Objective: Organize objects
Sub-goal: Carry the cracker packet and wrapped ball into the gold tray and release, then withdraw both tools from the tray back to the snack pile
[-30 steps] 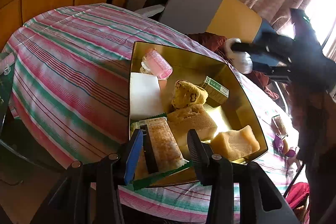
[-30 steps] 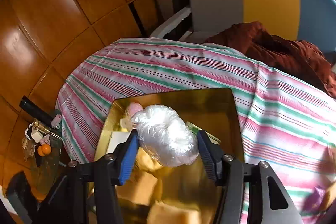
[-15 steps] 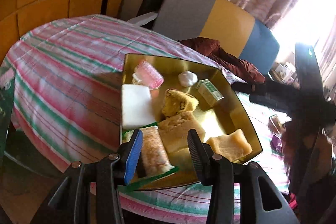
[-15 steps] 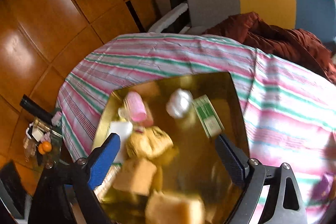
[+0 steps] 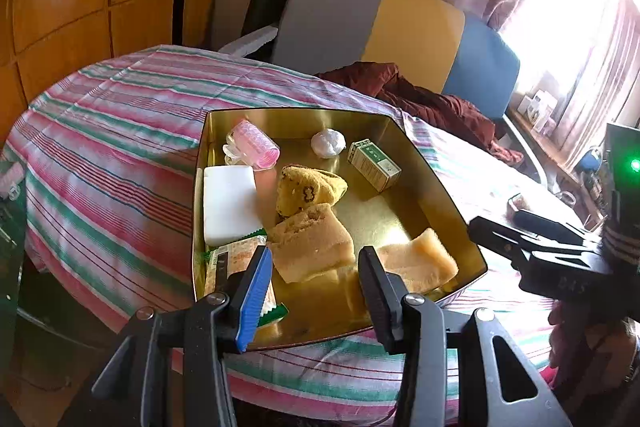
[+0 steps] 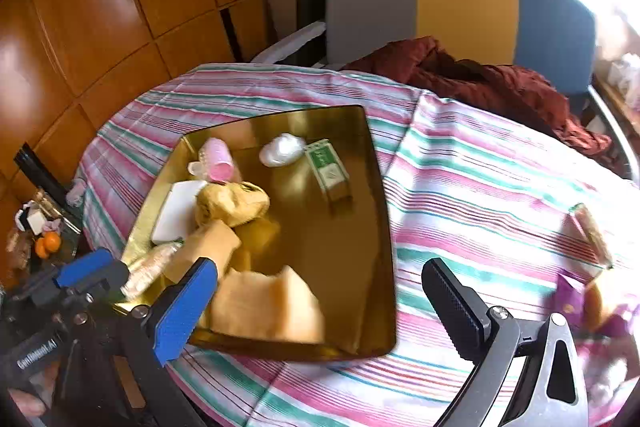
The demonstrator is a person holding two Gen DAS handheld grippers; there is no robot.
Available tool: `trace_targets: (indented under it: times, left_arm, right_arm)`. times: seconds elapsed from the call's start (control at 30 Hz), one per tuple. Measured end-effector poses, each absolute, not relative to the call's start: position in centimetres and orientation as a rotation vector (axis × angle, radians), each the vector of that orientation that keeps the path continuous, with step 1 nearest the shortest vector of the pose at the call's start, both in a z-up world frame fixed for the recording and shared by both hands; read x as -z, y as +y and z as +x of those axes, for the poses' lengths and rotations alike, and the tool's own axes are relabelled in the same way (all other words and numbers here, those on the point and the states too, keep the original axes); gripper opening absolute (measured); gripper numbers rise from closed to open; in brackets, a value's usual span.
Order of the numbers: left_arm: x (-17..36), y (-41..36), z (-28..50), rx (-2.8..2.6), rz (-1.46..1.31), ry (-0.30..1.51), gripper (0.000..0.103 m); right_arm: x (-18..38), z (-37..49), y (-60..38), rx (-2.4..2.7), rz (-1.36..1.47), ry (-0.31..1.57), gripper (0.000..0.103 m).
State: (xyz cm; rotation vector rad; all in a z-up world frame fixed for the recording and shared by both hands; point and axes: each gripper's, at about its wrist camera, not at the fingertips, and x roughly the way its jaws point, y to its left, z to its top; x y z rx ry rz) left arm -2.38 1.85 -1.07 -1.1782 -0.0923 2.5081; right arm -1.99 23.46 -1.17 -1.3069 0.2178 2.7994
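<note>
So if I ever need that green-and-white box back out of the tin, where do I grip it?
Pinch the green-and-white box across its long side faces, coming from above. It lies flat on the gold tin's floor, and the white wad sits close to its far end.

Left gripper (image 5: 314, 287) low in frame, jaws apart, nothing between them; held over near rim of gold tray (image 5: 436, 187) on striped tablecloth (image 5: 112, 131); tray holds pink hair roller (image 5: 256, 145), white plastic ball (image 5: 328, 143), green-and-white box (image 5: 374, 165), white block (image 5: 229, 203), leopard-print cloth (image 5: 308, 193), two tan sponges (image 5: 312, 247), packaged biscuit bar (image 5: 236, 263) at near left corner; right gripper (image 5: 532, 247) at right edge beyond tray, jaw state unclear; maroon cloth (image 5: 420, 99) lies behind table
</note>
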Motion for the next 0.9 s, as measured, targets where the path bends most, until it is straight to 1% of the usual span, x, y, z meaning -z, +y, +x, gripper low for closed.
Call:
trace_targets:
  times: [0.23,0.43,0.67,0.9]
  left_arm:
    - [0.6,2.7,-1.5,-2.567,-1.133,0.025,0.045]
    - [0.8,3.4,-1.3,-2.535,-1.137,0.054,0.045]
    - [1.1,4.5,-0.8,-2.504,-1.137,0.094,0.045]
    - [1.4,5.6,-0.4,-2.474,-1.138,0.14,0.045]
  right_arm:
    - [1.3,-0.2,23.7,-2.756,-1.251,0.094,0.103]
    - [1.4,0.8,23.6,-2.736,-1.204,0.006,0.103]
    - [1.6,1.6,25.3,-2.696,-1.192,0.024,0.103]
    - [2.0,3.2,29.5,-2.612,-1.192,0.061,0.103]
